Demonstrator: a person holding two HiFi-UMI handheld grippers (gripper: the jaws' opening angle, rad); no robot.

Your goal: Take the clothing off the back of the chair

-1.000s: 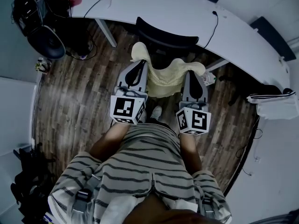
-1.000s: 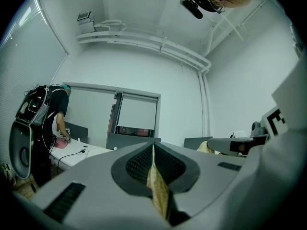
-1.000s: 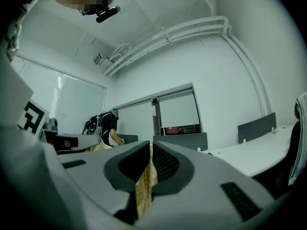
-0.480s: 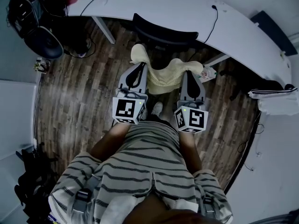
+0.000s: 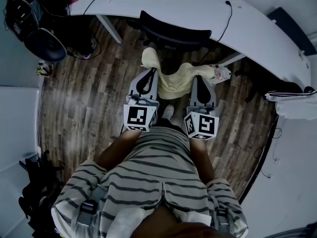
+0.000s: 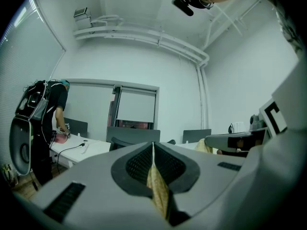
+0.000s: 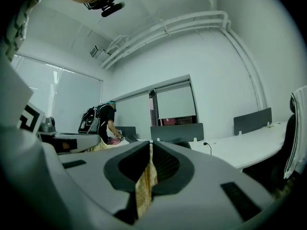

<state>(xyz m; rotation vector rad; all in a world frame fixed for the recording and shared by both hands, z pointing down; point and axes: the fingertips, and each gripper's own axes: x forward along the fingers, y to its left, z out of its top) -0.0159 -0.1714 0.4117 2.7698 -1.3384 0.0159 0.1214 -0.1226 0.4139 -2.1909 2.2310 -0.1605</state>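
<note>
**Floor** (image 5: pixel 74 93): dark wood planks, under everything.

**Counter** (image 5: pixel 198 9): long, white and curved, running across the top of the head view. The chair is pushed in against its near edge.

**Chair** (image 5: pixel 173 32): black, its curved back facing the person. No cloth shows draped over the back. By that reading the lifting step is done, though a steep look from above cannot confirm a gap.

**Clothing** (image 5: pixel 176 81): one pale yellow garment, slung between the two tongs and sagging in the middle, over the floor just in front of the chair. It is held at two well-separated points, probably to keep it spread and off the floor while it is carried away.

**Left tongs** (image 5: pixel 148 72): pointing level toward the chair, jaws pinched almost together on a fold of the clothing, which shows as a thin yellow strip between the pads (image 6: pixel 139 166) in the left gripper view.

**Right tongs** (image 5: pixel 199 78): level and parallel to the left tongs, jaws likewise nipped narrow on the garment's other edge, cloth trailing down from the pads (image 7: pixel 165 166).

**Cable** (image 5: pixel 225 26): thin, black, trailing off the counter behind the chair, apart from the garment.
</note>
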